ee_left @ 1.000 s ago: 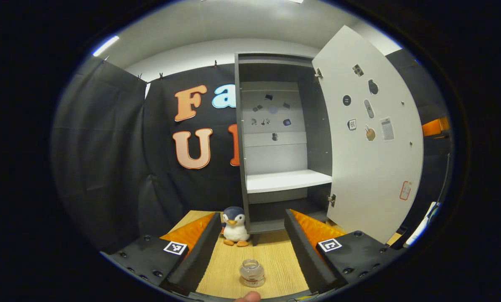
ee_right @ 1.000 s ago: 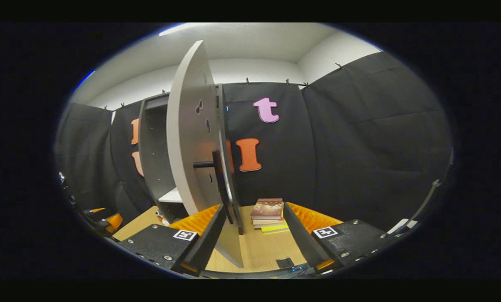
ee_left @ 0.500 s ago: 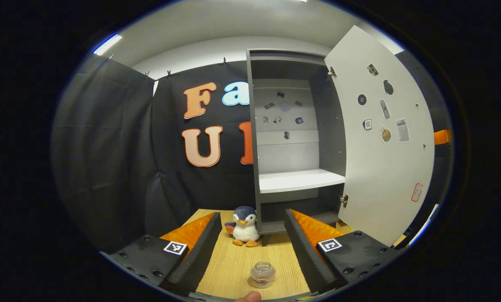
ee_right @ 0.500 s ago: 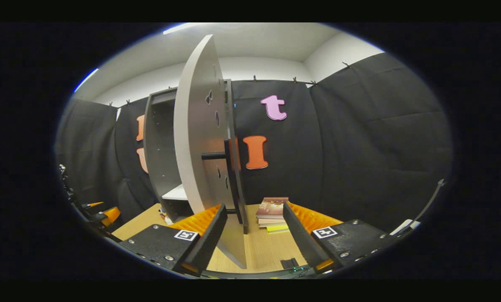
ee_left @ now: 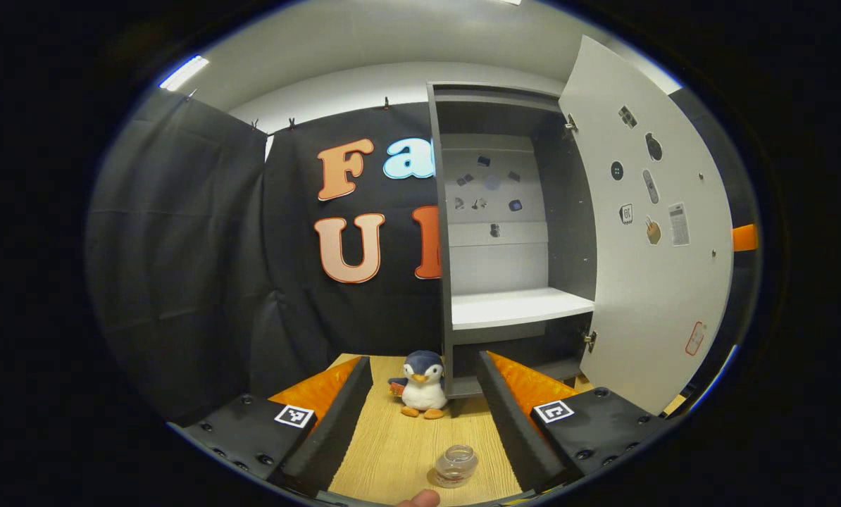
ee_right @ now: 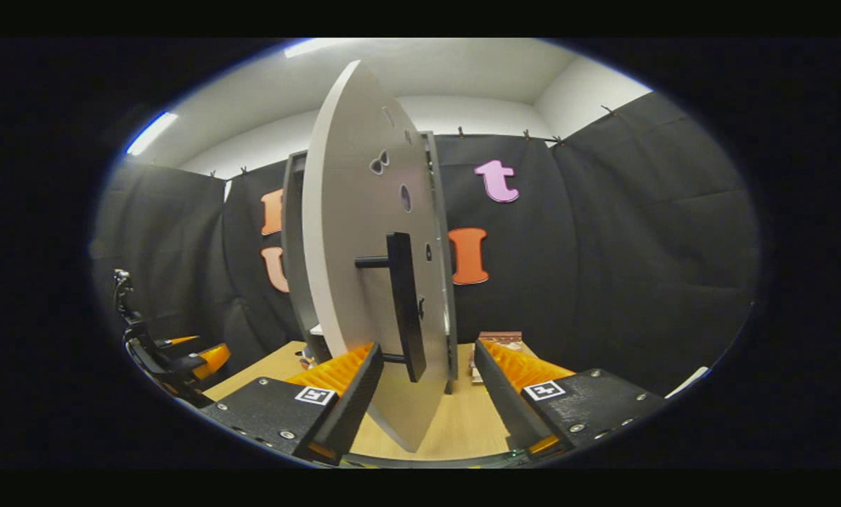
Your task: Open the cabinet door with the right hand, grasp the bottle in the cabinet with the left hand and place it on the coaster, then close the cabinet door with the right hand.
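Cabinet door (ee_left: pixel 656 232) stands open; bottle (ee_left: pixel 456 465) sits on the table (ee_left: pixel 399 451). Left tongs (ee_left: pixel 424 394) and right tongs (ee_right: pixel 427 373) both apart, empty.

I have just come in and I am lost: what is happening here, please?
A person holds a gripper in each hand. The bottle stands on the wooden table between the open left gripper fingers, not gripped. The cabinet door is open; the open right gripper is near its handle, probably to close it.
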`<state>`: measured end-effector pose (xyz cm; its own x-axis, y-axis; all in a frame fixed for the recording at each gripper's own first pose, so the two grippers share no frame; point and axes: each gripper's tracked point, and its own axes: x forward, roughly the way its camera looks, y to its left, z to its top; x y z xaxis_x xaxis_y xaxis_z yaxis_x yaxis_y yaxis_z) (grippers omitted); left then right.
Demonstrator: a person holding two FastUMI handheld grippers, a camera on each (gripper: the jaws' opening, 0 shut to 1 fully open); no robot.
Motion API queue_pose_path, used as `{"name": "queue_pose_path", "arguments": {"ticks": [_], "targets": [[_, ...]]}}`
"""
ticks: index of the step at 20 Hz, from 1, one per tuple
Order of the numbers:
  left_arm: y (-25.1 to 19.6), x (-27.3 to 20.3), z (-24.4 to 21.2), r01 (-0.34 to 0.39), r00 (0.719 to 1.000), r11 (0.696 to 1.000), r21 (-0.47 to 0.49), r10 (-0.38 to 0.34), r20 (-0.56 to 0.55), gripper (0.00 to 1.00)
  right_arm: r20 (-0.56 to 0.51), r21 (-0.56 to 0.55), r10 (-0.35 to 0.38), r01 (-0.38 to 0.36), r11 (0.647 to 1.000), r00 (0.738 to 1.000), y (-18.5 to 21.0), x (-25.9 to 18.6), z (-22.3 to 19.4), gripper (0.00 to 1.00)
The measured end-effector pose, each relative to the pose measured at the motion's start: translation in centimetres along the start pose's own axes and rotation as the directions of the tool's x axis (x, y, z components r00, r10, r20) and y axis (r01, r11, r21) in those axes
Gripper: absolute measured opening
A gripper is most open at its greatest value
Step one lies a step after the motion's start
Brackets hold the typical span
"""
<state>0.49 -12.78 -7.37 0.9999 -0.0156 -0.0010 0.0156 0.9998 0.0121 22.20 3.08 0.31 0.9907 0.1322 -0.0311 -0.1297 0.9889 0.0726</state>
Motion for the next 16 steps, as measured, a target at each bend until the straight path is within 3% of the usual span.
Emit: {"name": "queue_pose_path", "arguments": {"ticks": [4, 5, 6, 13, 14, 15, 16], "targets": [[1.6, 0.7, -0.4, -0.025, 1.000, 1.000, -0.006, 0.025, -0.010, 1.00, -0.007, 0.016, 0.067, -0.067, 0.998, 0.998, 3.0, 1.0, -0.6, 0.82], [2.0, 0.9, -0.5, -0.032, 0.999, 0.999, -0.008, 0.032, -0.013, 0.94, -0.009, 0.022, 0.081, -0.080, 0.997, 0.997, 3.6, 1.4, -0.6, 0.82], [2.4, 1.1, -0.6, -0.037, 0.999, 0.999, -0.009, 0.037, -0.016, 1.00, -0.015, 0.025, 0.091, -0.090, 0.996, 0.996, 4.2, 1.9, -0.9, 0.82], [4.8, 2.6, -0.8, -0.068, 0.998, 0.998, -0.007, 0.068, -0.017, 0.94, -0.011, 0.030, 0.159, -0.158, 0.987, 0.987, 8.1, 4.5, -1.1, 0.83], [5.0, 2.8, -0.7, -0.071, 0.997, 0.997, -0.009, 0.071, -0.018, 0.98, -0.010, 0.028, 0.169, -0.169, 0.985, 0.986, 8.6, 5.0, -1.2, 0.92], [5.3, 3.0, -0.8, -0.074, 0.997, 0.997, -0.008, 0.074, -0.019, 1.00, -0.008, 0.030, 0.180, -0.180, 0.983, 0.984, 9.5, 5.5, -1.3, 0.92], [5.7, 3.2, -0.8, -0.078, 0.997, 0.997, -0.007, 0.078, -0.020, 0.95, -0.011, 0.031, 0.192, -0.191, 0.981, 0.981, 10.3, 6.1, -1.4, 0.84]]}}
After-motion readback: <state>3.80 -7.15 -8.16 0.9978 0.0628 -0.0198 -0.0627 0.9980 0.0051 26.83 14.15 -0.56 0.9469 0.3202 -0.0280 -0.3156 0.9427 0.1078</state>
